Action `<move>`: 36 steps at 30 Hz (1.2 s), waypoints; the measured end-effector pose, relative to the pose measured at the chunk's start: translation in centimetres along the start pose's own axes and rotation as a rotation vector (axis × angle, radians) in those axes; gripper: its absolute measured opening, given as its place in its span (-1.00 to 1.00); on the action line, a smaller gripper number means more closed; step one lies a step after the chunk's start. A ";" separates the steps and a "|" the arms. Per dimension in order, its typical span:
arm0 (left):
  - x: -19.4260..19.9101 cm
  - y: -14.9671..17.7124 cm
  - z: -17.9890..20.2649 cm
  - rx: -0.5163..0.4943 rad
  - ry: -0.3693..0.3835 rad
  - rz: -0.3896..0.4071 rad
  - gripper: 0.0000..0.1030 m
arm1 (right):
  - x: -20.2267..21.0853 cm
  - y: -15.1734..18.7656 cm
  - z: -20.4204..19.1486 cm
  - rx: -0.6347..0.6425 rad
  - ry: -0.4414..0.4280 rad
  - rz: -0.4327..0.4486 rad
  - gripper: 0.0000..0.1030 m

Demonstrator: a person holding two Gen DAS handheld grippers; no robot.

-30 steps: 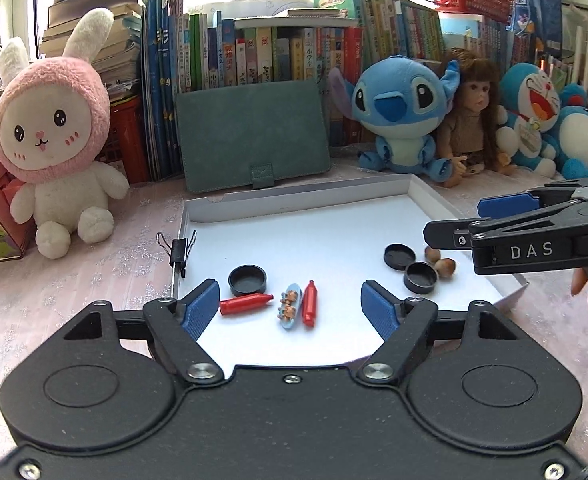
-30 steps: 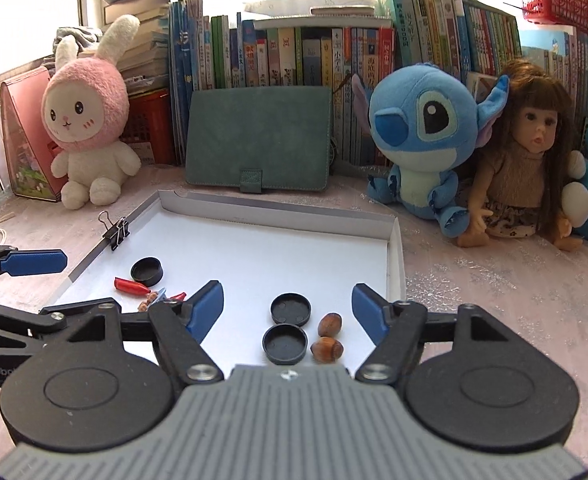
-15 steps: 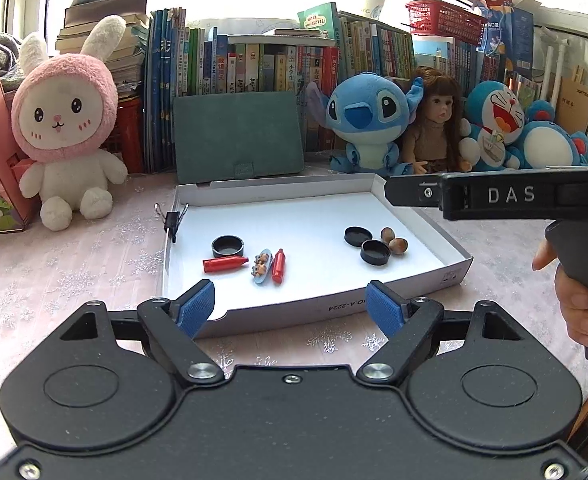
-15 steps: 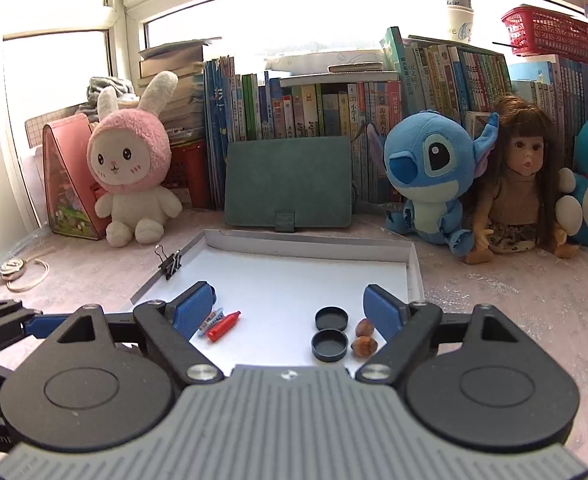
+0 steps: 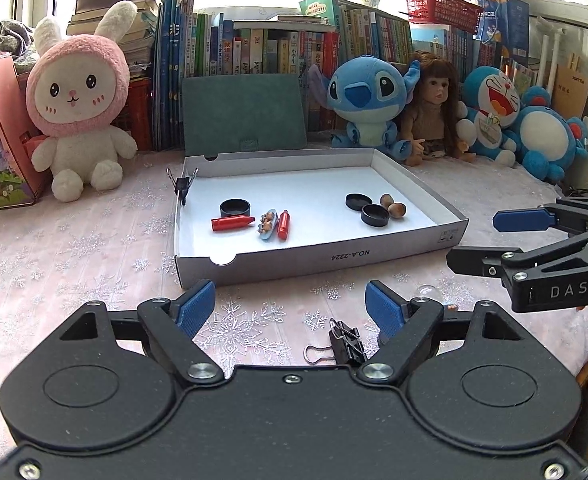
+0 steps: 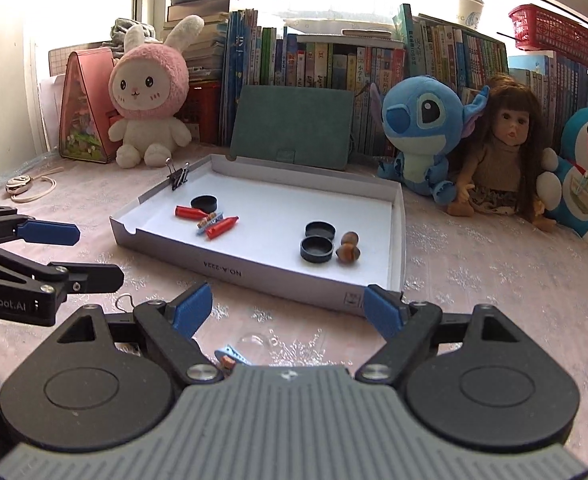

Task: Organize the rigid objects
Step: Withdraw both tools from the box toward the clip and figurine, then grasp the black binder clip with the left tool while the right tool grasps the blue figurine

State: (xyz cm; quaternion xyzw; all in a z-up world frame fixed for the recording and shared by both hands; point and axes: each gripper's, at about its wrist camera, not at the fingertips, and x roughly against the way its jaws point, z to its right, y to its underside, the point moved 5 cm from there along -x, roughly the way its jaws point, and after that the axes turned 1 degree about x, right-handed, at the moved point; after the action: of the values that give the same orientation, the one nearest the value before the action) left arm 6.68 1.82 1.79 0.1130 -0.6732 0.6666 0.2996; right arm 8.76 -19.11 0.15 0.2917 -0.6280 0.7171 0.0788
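A shallow white box point(image 5: 318, 258) lies on the pink cloth ahead of both grippers. Inside it, on the left, are a black cap point(image 5: 235, 207), two red crayon-like pieces point(image 5: 232, 223) and a small blue clip point(image 5: 268, 226). On the right are two more black caps point(image 5: 375, 215) and two hazelnuts point(image 5: 397, 210). My left gripper point(image 5: 290, 308) is open over the cloth, and a black binder clip point(image 5: 346, 346) lies by its right finger. My right gripper point(image 6: 288, 310) is open too. A blue clip point(image 6: 230, 356) and a clear dome point(image 6: 254, 340) lie just below it.
Another binder clip point(image 5: 181, 186) grips the box's left rim. Behind the box stand a green case point(image 5: 244, 112), a pink rabbit plush point(image 5: 80, 108), a blue plush point(image 5: 368, 104), a doll point(image 5: 434, 112) and rows of books. A hand shows at the right edge.
Both grippers have drawn back from over the box towards the table's near side. The box now lies farther ahead, and the loose binder clip, blue clip and dome have come into view.
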 end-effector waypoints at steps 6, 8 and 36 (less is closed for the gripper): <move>0.1 0.9 0.8 -0.006 0.021 -0.024 0.37 | 0.2 1.0 -0.7 0.042 -0.034 -0.041 0.74; 0.3 1.4 1.0 -0.005 0.028 -0.029 0.28 | 0.4 0.7 -1.3 0.177 -0.057 -0.001 0.73; -2.4 3.8 0.8 0.075 0.126 -0.092 -0.21 | -1.5 1.7 -1.8 0.052 0.016 -0.221 0.41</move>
State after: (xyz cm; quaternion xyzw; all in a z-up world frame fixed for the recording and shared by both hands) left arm 6.25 0.77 -2.65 0.1126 -0.6216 0.6827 0.3673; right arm 8.62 -17.39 -2.18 0.3555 -0.5726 0.7223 0.1548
